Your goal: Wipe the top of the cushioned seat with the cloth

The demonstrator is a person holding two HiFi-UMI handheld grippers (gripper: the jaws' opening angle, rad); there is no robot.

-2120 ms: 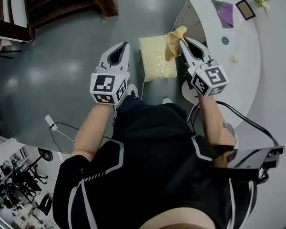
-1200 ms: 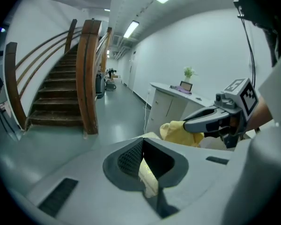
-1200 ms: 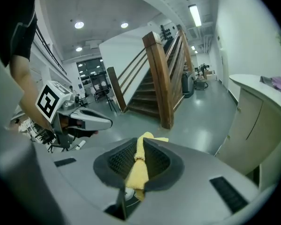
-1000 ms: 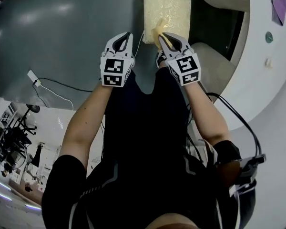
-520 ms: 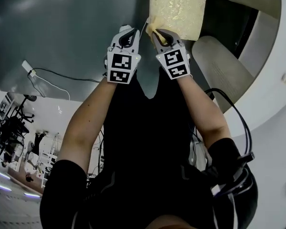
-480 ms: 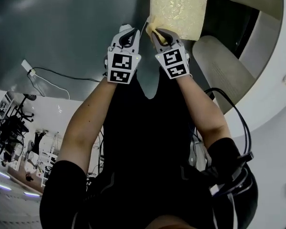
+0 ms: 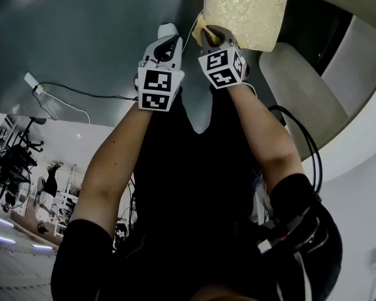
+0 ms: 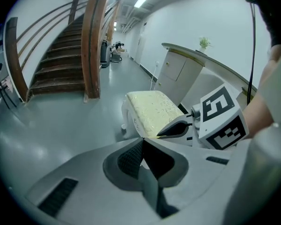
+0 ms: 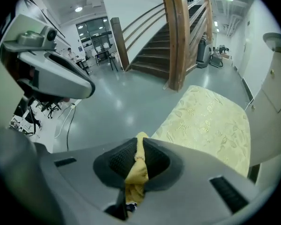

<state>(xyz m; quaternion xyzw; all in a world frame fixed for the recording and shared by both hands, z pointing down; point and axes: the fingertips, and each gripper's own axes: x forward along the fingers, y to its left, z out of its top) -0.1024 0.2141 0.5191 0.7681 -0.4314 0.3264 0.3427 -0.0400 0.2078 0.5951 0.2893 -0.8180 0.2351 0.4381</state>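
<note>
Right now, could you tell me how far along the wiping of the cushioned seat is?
Done: the cloth is clamped in the right gripper. In hand: that gripper is at the near corner of the cushioned seat, but contact is unclear. The left gripper is shut and empty beside it. Left: the strokes across the seat top, and no wiped area shows.

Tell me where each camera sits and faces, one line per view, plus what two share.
Head view: on the person's head, looking steeply down at both forearms, left gripper, right gripper.
Left gripper view: on that gripper, along its shut jaws toward the cushioned seat; right gripper beside.
Right gripper view: on that gripper, along jaws clamping the yellow cloth; seat beyond.
Shared: both gripper views show the seat and staircase.
</note>
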